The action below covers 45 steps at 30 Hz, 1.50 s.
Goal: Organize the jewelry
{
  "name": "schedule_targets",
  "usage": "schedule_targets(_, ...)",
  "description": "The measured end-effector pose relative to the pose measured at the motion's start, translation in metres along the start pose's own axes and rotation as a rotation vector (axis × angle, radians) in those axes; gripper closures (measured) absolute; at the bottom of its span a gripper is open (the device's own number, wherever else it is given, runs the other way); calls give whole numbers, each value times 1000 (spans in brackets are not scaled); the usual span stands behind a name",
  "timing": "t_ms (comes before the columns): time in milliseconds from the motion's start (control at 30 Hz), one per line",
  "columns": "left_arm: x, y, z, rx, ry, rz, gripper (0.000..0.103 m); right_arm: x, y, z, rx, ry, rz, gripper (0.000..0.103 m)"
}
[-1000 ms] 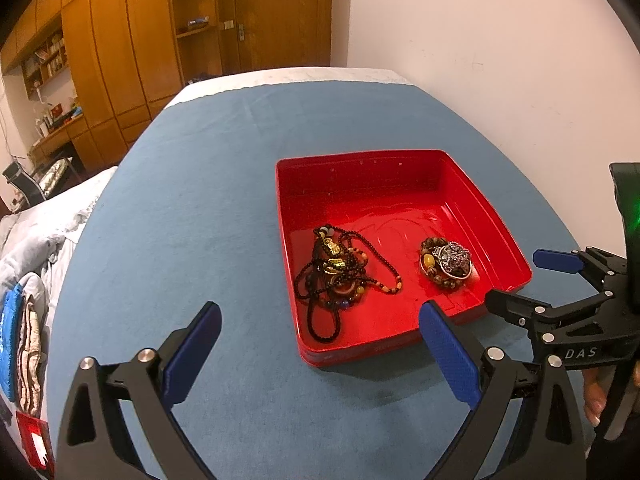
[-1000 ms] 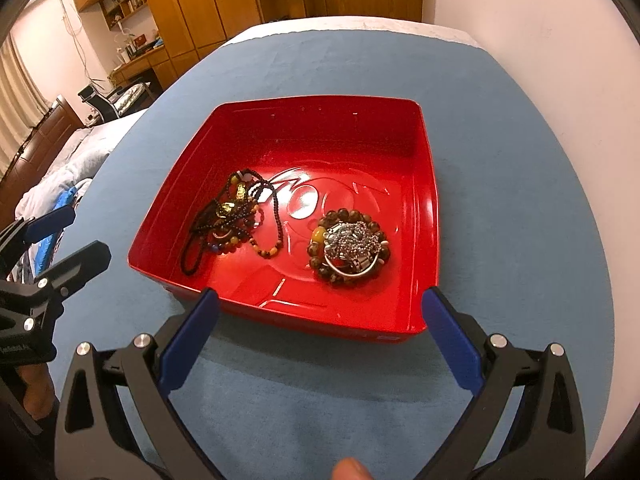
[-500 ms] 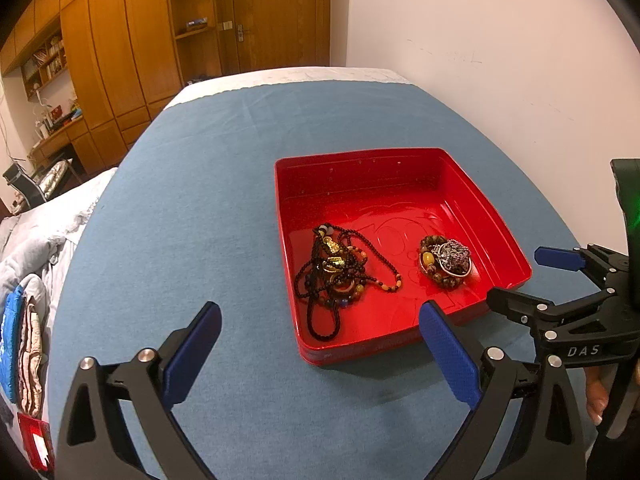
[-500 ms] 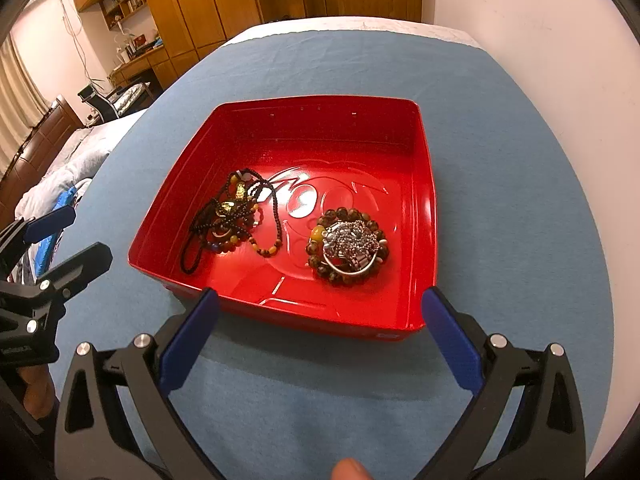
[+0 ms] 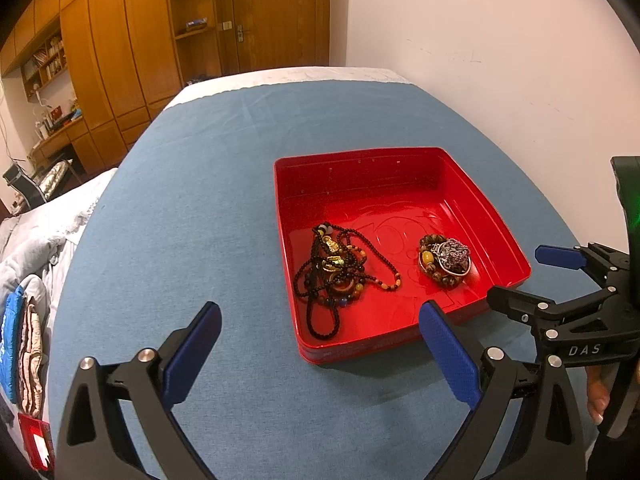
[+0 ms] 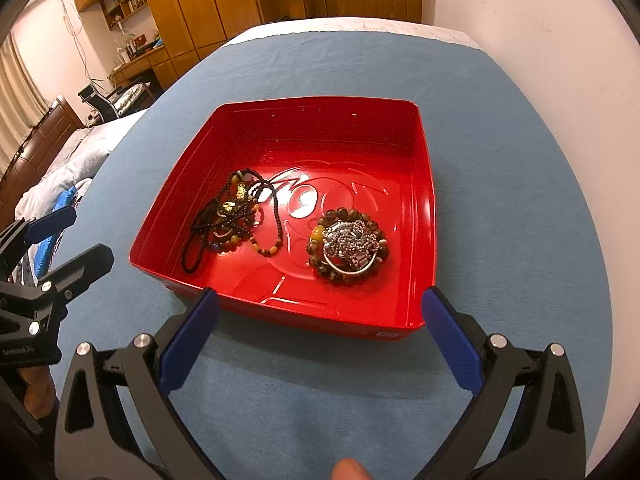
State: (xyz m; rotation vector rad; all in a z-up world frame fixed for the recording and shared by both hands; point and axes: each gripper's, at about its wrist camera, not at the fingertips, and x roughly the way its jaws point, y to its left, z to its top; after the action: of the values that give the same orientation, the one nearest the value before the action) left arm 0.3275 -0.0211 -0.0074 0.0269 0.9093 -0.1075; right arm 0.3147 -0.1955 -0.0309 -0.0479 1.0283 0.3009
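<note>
A red tray [image 6: 424, 184] lies on the blue cloth [image 5: 192, 208] of the desk, and all the jewelry that shows is already inside it. The tangled dark bead necklaces [image 6: 234, 216] lie in the left part of the tray. The brown bead bracelet [image 6: 347, 246], with a silver chain piece [image 6: 352, 240] heaped on it, lies in the right part, apart from the necklaces.

The right tool [image 6: 320, 334] hangs just before the near wall of the tray, with its blue pads spread wide and nothing between them. The bracelet pile is ahead of it and a little to its right, and the necklaces are ahead to its left. The left tool [image 5: 316, 346] is also spread wide and holds nothing. It stands over the cloth, with the near left corner of the tray ahead of it and the necklaces ahead and slightly to its right.

I judge that no piece is in hand now, so the step is an approach or a pause between picks. If sorting goes on, the next move calls for lowering one tool over the tray wall and closing on a single strand. The necklaces are knotted together and may lift as one clump, so a slow pull is wise.
</note>
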Motion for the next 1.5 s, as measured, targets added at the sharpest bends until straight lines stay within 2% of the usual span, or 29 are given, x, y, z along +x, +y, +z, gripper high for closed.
schedule_targets(1500, -2, -2, -2, 5, -3, 4, 5, -1, 0, -1, 1, -1, -2, 3)
